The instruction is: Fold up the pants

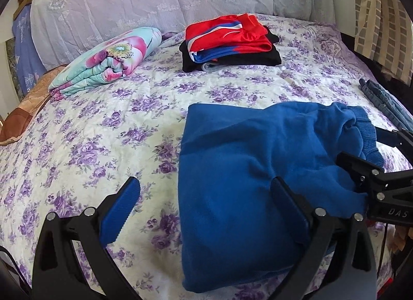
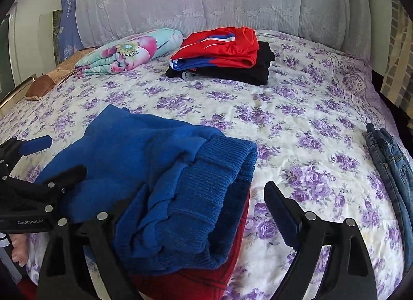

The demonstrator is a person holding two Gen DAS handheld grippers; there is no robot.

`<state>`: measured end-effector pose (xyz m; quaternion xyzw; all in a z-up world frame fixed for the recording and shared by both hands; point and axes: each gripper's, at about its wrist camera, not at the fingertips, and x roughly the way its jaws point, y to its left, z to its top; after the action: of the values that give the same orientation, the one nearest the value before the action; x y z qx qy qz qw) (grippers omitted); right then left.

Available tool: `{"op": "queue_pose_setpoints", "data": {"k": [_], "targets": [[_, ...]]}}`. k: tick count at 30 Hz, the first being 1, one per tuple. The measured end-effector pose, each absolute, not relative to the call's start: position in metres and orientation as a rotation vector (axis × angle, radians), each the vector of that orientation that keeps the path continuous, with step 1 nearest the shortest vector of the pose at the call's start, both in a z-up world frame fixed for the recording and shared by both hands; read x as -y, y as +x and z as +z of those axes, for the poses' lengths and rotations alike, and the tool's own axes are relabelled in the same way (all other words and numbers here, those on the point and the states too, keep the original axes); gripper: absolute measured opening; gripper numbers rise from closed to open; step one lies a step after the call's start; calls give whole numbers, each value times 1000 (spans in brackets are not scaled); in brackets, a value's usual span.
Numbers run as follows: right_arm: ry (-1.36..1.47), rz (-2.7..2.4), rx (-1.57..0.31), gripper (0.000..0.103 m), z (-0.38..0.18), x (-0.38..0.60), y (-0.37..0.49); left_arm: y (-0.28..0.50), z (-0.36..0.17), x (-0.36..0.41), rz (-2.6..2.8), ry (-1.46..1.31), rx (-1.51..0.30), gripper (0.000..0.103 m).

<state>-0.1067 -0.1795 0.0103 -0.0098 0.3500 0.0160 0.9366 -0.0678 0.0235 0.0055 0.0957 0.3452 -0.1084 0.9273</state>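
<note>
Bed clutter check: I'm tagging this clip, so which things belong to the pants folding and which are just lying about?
In the job:
- blue pants, folded
- left gripper, open
- right gripper, open

Lying about:
- red, blue and black stack of folded clothes
- floral blanket
- jeans
- red garment under the pants

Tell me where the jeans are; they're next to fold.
The jeans lie at the bed's right edge in both views, right of the blue pants, apart from them.

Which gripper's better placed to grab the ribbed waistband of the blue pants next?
Right. The right gripper is open with the ribbed waistband lying between its fingers; the left gripper is open over the smooth folded part of the blue pants.
</note>
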Motion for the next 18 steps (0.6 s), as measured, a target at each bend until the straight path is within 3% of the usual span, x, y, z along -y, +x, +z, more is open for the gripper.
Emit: {"op": "queue_pose_setpoints", "data": {"k": [16,17,18], "targets": [[136,79,-615,90,46,216,-111,-58,20,-58,-136,138,-693,99],[138,94,-608,88,48,215,-107,-56,19,-59,-137,130,-700,99],[138,107,-600,79,50,213,-103,-54,16,-59,-140,129,-708,99]]}}
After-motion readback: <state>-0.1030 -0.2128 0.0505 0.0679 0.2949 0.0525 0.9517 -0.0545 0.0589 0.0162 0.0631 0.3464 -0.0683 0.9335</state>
